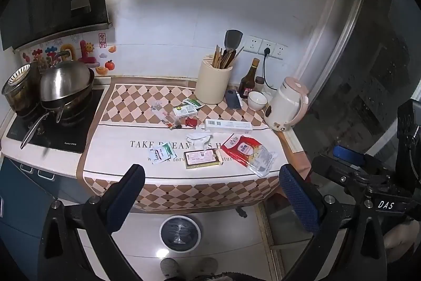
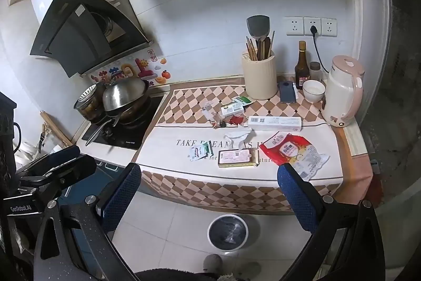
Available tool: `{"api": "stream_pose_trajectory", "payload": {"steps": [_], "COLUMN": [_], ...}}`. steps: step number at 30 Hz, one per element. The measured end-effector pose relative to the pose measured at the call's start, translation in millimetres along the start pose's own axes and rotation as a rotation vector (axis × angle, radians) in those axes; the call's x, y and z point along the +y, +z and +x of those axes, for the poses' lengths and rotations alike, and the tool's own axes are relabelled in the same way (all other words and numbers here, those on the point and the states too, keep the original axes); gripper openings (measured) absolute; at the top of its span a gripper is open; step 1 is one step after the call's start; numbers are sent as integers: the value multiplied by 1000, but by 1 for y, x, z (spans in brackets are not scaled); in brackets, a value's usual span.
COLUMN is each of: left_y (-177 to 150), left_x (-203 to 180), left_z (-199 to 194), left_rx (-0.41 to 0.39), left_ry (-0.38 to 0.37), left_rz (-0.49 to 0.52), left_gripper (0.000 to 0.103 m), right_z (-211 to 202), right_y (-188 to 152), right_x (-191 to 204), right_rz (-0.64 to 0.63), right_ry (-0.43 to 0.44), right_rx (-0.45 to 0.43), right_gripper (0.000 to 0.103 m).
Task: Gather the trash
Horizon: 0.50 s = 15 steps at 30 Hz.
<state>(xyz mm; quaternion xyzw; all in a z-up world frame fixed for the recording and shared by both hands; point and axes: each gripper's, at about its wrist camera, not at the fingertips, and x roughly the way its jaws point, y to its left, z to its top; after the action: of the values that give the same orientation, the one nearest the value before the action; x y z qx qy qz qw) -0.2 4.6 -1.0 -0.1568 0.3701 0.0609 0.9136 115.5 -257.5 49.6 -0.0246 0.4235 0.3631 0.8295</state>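
Note:
Litter lies on the cloth-covered counter: a red-and-clear plastic bag, a flat pink box, a crumpled tissue, small green sachets, a long white box and a small green-white box. On the floor below stands a white bin with a dark liner. My left gripper and right gripper hover side by side before the counter's front edge, both open and empty.
A hob with a wok and pots stands at the left. Along the back wall are a utensil holder, a dark bottle, a phone, a bowl and a pink kettle. A person's feet show near the bin.

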Motion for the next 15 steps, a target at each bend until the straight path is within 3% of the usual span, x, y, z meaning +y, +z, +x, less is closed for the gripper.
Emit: {"api": "stream_pose_trajectory", "payload": {"steps": [15], "left_y": [1], "left_x": [-8], "left_z": [-1], "left_rx": [2], "left_ry": [-10], "left_rz": [22], "left_gripper": [103], "right_z": [3], "right_y": [2], "right_x": [0], "right_rz": [1], "right_ry": [-2], "right_rx": [2], "right_gripper": [103]}}
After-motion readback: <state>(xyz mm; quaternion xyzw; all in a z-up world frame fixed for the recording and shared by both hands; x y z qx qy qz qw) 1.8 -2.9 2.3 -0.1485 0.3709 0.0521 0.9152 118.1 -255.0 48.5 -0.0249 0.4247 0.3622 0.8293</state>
